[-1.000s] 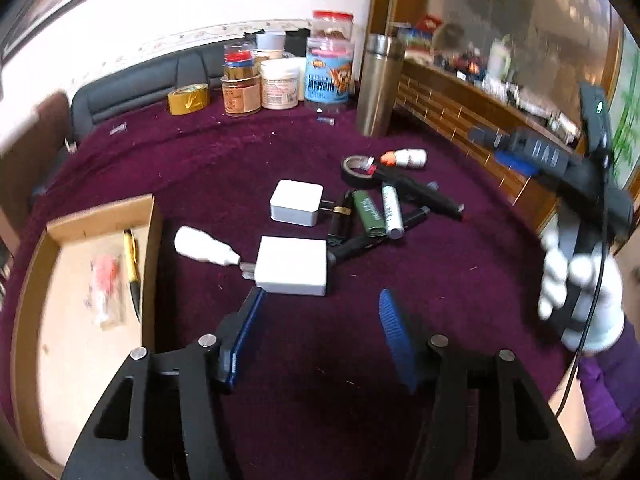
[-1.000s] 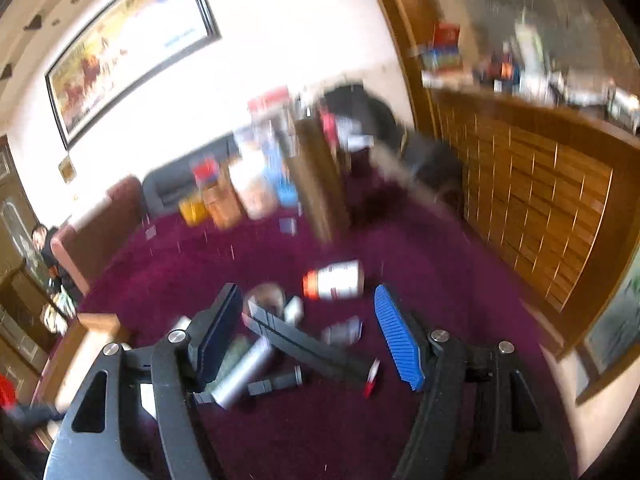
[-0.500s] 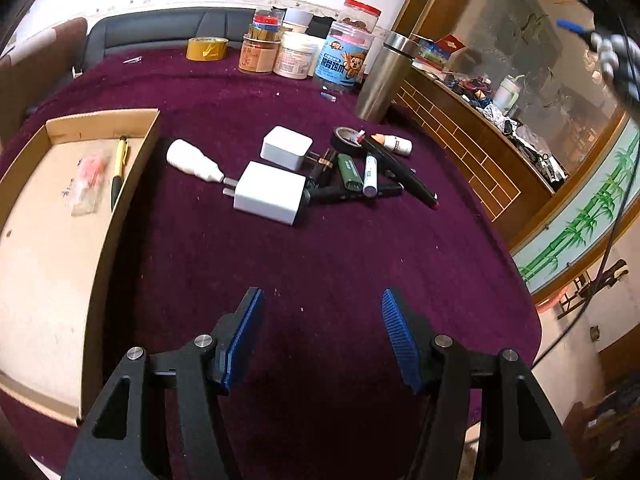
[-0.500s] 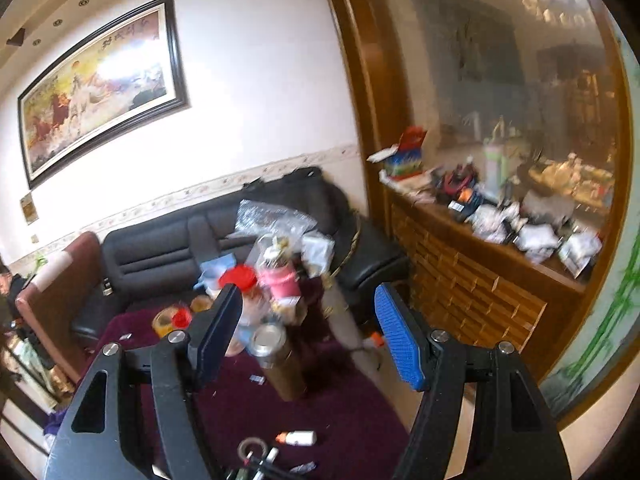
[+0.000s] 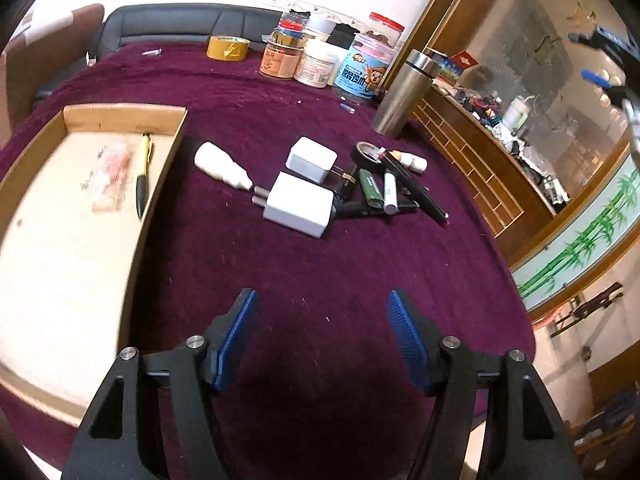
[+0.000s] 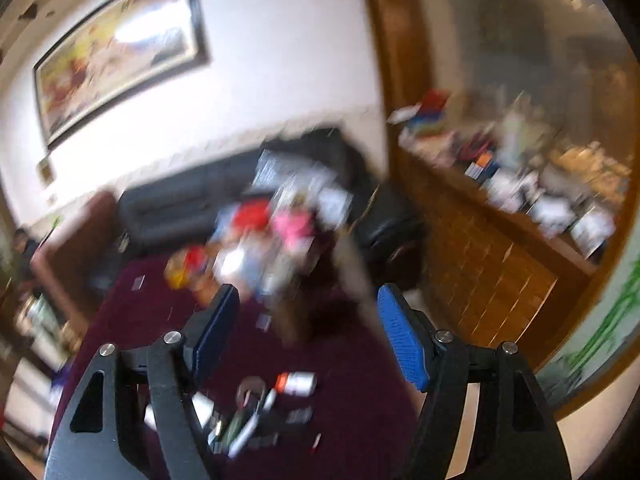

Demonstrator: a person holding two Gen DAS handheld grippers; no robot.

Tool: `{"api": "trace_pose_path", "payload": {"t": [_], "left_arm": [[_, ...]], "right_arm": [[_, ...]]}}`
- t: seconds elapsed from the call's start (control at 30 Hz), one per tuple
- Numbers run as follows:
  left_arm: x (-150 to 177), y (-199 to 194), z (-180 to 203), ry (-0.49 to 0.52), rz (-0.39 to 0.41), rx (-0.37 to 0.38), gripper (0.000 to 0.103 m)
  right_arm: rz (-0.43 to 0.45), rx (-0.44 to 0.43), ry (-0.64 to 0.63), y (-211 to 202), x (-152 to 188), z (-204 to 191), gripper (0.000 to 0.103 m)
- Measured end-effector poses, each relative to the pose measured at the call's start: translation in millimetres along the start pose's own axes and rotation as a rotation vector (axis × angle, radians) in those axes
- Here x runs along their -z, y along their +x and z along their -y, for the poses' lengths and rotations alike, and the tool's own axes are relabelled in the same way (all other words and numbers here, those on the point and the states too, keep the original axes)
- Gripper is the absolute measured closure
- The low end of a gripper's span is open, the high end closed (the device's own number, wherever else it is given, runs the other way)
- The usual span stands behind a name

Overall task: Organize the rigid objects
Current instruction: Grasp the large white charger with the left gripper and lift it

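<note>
A heap of small things lies mid-table on the purple cloth: two white chargers [image 5: 298, 205] [image 5: 312, 159], a white bottle [image 5: 221, 164], a black tape roll [image 5: 367, 153], a green lighter [image 5: 370, 189], a white marker [image 5: 389, 192] and a black pen [image 5: 416, 190]. A cardboard tray [image 5: 158, 184] at the left holds a yellow-black pen [image 5: 142, 176] and a small packet [image 5: 110, 174]. My left gripper [image 5: 320, 334] is open and empty, above the near cloth. My right gripper [image 6: 308, 334] is open and empty, high above the table; its view is blurred, with the heap [image 6: 256, 416] low in frame.
Jars [image 5: 320, 62], a yellow tape roll [image 5: 228, 47] and a steel flask [image 5: 402, 98] stand along the table's far side. A wooden counter [image 5: 492, 168] runs along the right. A dark sofa [image 5: 180, 24] is behind the table.
My left gripper has pulled back and up from the chargers. My right gripper rose away from the heap and now tilts back down, moving fast.
</note>
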State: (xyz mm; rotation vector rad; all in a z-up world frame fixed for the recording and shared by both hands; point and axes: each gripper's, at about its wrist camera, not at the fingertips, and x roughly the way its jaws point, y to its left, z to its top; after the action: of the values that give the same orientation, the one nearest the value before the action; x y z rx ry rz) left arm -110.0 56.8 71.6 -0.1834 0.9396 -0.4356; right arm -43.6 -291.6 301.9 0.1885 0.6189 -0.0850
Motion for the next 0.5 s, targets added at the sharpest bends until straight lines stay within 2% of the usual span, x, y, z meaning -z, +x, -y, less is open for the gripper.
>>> {"api": "trace_pose_path", "payload": {"t": [0.07,0.17,0.4,0.5], "left_arm": [[-12.0,7.6,6.2,0.051,0.003,-0.036,0.042],[-30.2,28.9,12.2,0.099,-0.017,-0.081,0.042],[-85.7,84.5,10.7,0.057,-0.053,-0.096,0.042],[-101.5,120.2,15.5,0.087,-0.134,-0.101,0.042]], "right_arm": [[-0.031,-0.003,0.002,10.3,9.9,7.9,0.031],[-0.029,0.005,0.049,14.6,15.6,32.0,0.031],[-0.034,-0.029,0.066,1.6,54.0,52.6,0.031],[-0.060,-0.058,0.083,1.4,68.6,59.6,0.031]]}}
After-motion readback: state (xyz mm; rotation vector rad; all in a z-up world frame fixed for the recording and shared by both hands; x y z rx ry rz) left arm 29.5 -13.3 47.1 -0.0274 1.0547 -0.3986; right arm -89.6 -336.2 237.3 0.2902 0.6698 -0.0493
